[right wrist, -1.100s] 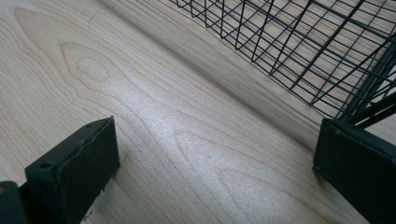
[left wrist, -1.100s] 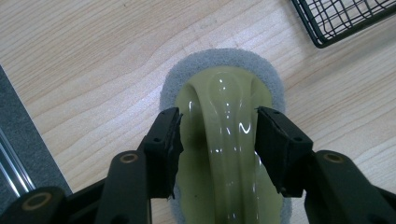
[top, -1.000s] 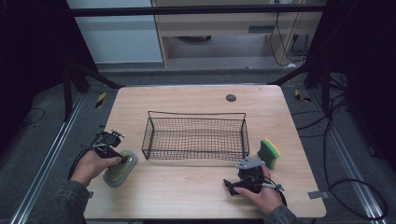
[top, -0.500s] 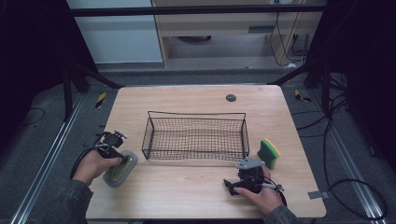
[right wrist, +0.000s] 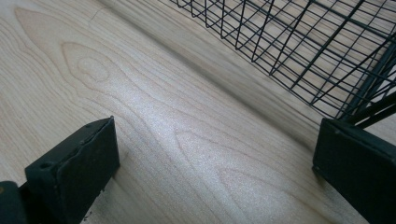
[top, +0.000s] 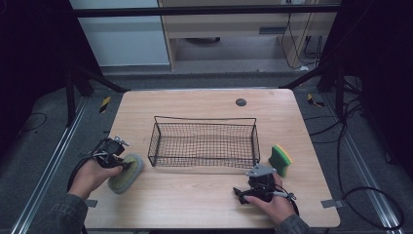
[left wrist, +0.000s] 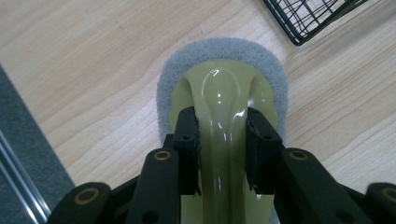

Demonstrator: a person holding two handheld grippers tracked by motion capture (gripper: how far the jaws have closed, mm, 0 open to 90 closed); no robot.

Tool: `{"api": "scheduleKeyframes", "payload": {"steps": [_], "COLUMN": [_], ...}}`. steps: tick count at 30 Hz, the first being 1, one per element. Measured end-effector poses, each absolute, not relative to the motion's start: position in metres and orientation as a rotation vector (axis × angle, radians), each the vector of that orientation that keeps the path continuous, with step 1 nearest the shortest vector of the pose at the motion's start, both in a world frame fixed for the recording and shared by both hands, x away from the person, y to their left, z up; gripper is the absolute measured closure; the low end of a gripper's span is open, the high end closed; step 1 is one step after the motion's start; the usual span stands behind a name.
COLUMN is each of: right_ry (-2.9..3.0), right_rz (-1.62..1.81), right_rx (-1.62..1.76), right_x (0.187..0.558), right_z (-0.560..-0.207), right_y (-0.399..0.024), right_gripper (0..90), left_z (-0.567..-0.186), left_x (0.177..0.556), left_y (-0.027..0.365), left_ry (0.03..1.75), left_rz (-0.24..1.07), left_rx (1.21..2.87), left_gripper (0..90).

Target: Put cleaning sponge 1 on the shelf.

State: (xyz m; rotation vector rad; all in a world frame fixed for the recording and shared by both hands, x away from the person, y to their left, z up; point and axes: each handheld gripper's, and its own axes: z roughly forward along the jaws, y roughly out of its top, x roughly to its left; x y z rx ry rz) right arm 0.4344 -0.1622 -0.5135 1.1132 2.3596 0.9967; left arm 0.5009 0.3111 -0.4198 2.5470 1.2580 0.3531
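— What's the step in hand?

— A grasp, I'd say. The left gripper (left wrist: 223,149) has its jaws clamped on the glossy handle of the scrub brush (top: 126,172), which lies on the table (top: 195,204) at its near left, just beside the basket (top: 204,144). The right gripper (top: 243,191) waits with jaws spread wide, nothing between them.

— Which way does the brush lie?

— Handle toward the hand, rounded end away, long axis slanting toward the basket's corner. Whether it has left the wood, I can't tell.

— Next?

— Probably lift and clear the wire rim. The sponge (top: 280,160) stands farther right.
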Motion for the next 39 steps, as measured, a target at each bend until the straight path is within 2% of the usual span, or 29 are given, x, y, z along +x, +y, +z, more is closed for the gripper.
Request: {"api": "scheduleKeyframes", "payload": {"steps": [10,20,39], "right_ry": [2.359,2.36,2.372], "right_rz": [0.997,0.996,1.004], "right_rx": [1.116,1.117,1.112], "right_x": [0.434,0.434,0.436], "right_z": [-0.513,-0.513,-0.513], "right_y": [-0.162,-0.162,-0.163], "right_gripper": [0.6,0.6,0.4], "left_z": [-0.401,-0.375,-0.331], "left_x": [0.489,0.491,0.498], "left_y": [0.308,0.309,0.294], "left_ry": [1.137,1.014,0.885], "left_rz": [0.502,0.599,0.674], "left_rx": [2.573,2.549,2.554], "left_gripper": [69.0,69.0,69.0]}}
